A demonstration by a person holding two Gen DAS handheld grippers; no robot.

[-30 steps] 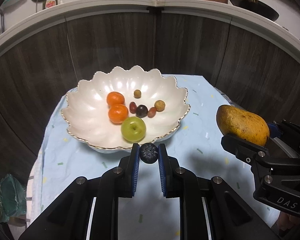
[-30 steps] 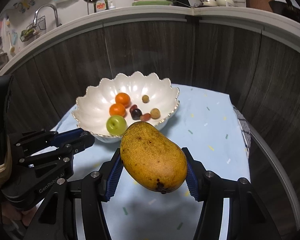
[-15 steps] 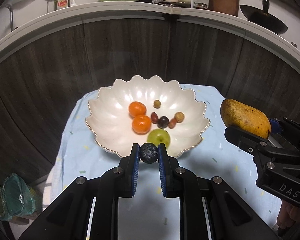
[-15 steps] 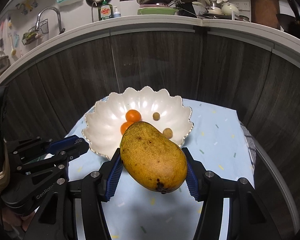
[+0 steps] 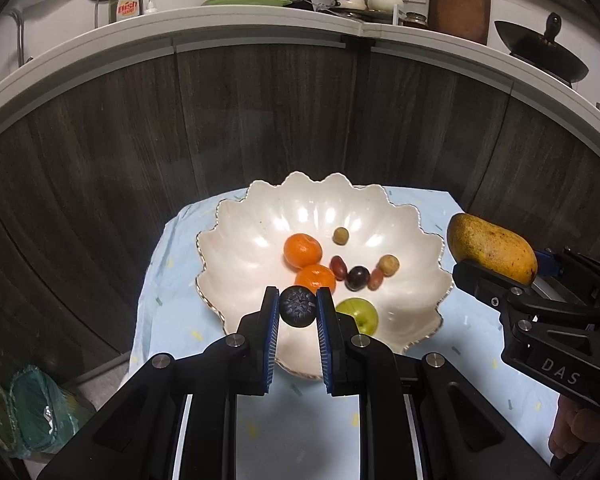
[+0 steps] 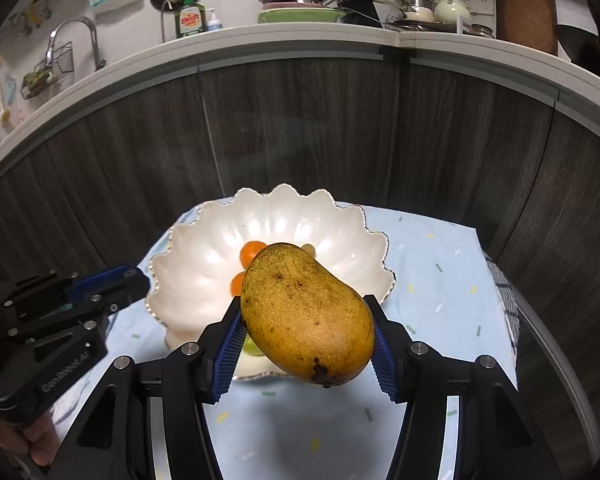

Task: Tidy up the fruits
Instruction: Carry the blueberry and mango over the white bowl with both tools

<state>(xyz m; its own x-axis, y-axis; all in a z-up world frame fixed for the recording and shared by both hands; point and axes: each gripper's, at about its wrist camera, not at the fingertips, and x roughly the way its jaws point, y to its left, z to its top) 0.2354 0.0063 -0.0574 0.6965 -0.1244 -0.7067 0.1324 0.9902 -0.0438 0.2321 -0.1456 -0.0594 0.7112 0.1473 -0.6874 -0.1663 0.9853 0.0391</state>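
Note:
A white scalloped bowl (image 5: 236, 256) (image 6: 196, 272) sits on a light blue cloth (image 5: 168, 276). In it lie two oranges (image 5: 302, 249), a green apple (image 5: 358, 314), a dark plum (image 5: 358, 278) and several small fruits. My left gripper (image 5: 298, 307) is shut on a small dark wrinkled fruit (image 5: 298, 306), held above the bowl's near rim. My right gripper (image 6: 306, 330) is shut on a large yellow mango (image 6: 308, 314), held in the air in front of the bowl; the mango (image 5: 490, 248) also shows at the right of the left wrist view.
Dark wood cabinet fronts (image 5: 260, 120) curve behind the table under a white counter (image 5: 260, 20) crowded with dishes and a soap bottle (image 5: 126, 6). A green bag (image 5: 32, 412) lies on the floor at the lower left. A checked towel (image 6: 506, 300) hangs at the cloth's right edge.
Both grippers have pulled back and a little up from the bowl, which now looks smaller and farther. Each keeps its fruit; the grips are unchanged.

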